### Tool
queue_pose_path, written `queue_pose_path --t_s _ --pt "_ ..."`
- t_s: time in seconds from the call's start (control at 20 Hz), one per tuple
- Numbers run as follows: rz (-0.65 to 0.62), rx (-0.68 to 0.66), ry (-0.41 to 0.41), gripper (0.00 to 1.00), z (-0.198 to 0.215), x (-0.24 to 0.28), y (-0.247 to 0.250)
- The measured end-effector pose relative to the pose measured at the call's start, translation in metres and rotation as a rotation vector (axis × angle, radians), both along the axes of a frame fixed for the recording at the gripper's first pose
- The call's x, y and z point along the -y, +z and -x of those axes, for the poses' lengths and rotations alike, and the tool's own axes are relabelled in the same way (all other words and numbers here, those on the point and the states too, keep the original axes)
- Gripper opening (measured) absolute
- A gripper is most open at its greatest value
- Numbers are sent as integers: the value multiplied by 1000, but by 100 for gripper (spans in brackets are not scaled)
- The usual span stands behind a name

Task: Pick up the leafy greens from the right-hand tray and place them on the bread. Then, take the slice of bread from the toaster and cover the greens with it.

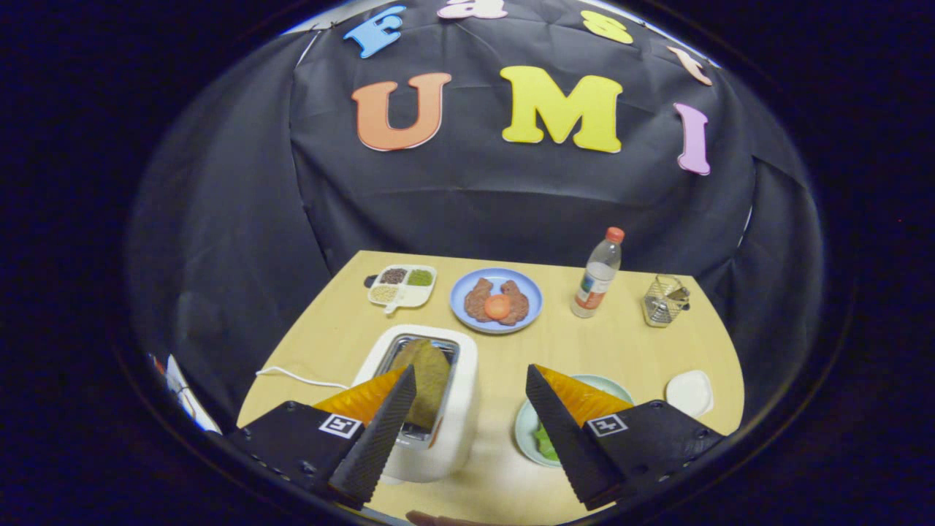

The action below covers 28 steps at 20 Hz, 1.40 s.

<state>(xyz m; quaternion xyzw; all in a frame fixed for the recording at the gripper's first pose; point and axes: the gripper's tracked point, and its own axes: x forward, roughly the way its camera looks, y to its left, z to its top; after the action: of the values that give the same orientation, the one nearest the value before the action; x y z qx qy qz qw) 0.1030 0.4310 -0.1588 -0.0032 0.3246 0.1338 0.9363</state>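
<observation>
Here, a pale wooden worktop [628, 351] before a black cloth wall. Nearest, a white toaster [453, 409] with a slice of bread [431, 380] standing upright in its slot, just behind the left finger. Fingers of the gripper [471, 431] spread wide apart, holding nothing. Beside the toaster, a pale green tray [527, 431] with leafy greens [544, 442] partly hidden behind the right finger. Probably light, limp, easily torn; best pinched gently across the bunched middle.

The gripper [471, 380] hangs above the table, its jaws spread wide, holding nothing.
</observation>
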Motion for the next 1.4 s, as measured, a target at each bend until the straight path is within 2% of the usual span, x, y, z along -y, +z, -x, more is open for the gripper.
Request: queue_pose_path --t_s 0.15,0.35,0.5,0.65,0.8,0.85,0.95,1.1,1.2,1.4 --pt "29 -8 13 96 -3 -30 -10" --pt "104 -75 -58 94 -13 -45 -36" --pt "159 -124 -110 84 -20 -42 -51" --pt "154 -159 -104 60 -22 -49 -59" --pt "156 -189 -98 30 -20 -47 -63" --pt "153 -190 -96 31 -19 -47 -61" --pt "141 -187 -96 17 -21 -46 -59" --pt "110 -195 -93 17 -17 -40 -52" --pt "61 -181 -80 12 -15 -43 -37" --pt "-15 -157 -77 12 -14 -33 0"
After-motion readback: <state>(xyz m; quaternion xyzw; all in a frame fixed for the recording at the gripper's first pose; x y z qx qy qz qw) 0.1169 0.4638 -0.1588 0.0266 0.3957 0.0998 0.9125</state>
